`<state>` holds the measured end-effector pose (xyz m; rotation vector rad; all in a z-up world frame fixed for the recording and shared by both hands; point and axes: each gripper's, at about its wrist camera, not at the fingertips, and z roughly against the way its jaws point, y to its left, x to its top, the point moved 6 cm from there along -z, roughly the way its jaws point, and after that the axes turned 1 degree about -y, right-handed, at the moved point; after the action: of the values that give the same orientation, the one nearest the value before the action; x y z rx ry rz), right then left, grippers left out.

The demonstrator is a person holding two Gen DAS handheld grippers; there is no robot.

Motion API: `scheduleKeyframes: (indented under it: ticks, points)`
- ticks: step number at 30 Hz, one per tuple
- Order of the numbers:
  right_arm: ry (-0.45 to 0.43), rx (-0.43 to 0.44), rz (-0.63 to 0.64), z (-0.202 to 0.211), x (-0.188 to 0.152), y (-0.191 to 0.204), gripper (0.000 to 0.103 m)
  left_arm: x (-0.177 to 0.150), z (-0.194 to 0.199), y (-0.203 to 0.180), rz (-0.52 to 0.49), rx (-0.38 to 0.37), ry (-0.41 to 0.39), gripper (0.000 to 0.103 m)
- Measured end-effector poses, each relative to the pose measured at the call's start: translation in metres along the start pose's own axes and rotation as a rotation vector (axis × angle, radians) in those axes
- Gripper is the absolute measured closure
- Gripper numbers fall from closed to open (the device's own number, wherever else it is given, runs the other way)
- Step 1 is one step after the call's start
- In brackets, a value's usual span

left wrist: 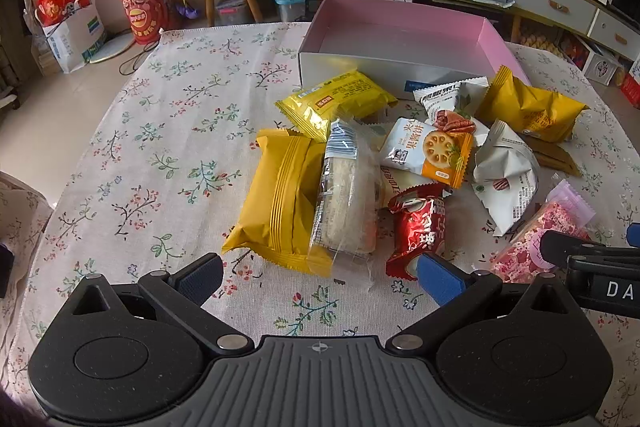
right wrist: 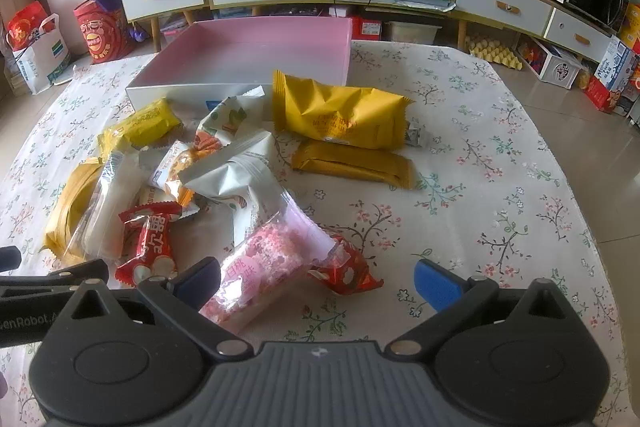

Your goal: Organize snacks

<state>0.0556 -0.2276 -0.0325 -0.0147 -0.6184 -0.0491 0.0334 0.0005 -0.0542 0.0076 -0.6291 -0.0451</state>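
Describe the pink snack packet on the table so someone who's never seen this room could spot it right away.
Start at the open pink-lined box on the floral tablecloth; the snack pile lies in front of it. At the pile's near edge, farthest from the box, lies the pink snack packet. It is the only clear wrapper showing pink-speckled contents, with a round pink label.

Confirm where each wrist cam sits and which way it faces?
Left wrist: on the left gripper, tilted down over the snack pile's left side toward the pink box; its open fingers and the right gripper's tip show.
Right wrist: on the right gripper, tilted down over the pink snack pack; open fingers, left gripper's tip show.
Shared: box, snacks, floral tablecloth.
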Motion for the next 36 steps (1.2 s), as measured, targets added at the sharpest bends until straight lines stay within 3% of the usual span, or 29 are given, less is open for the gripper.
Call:
scheduleKeyframes:
  ticks: [36]
  points:
    - [0.006,0.009,-0.007,-0.0014,-0.0007,0.0029,0.011,0.0023,-0.0002,0.0022,0.0,0.004,-0.003,0.0]
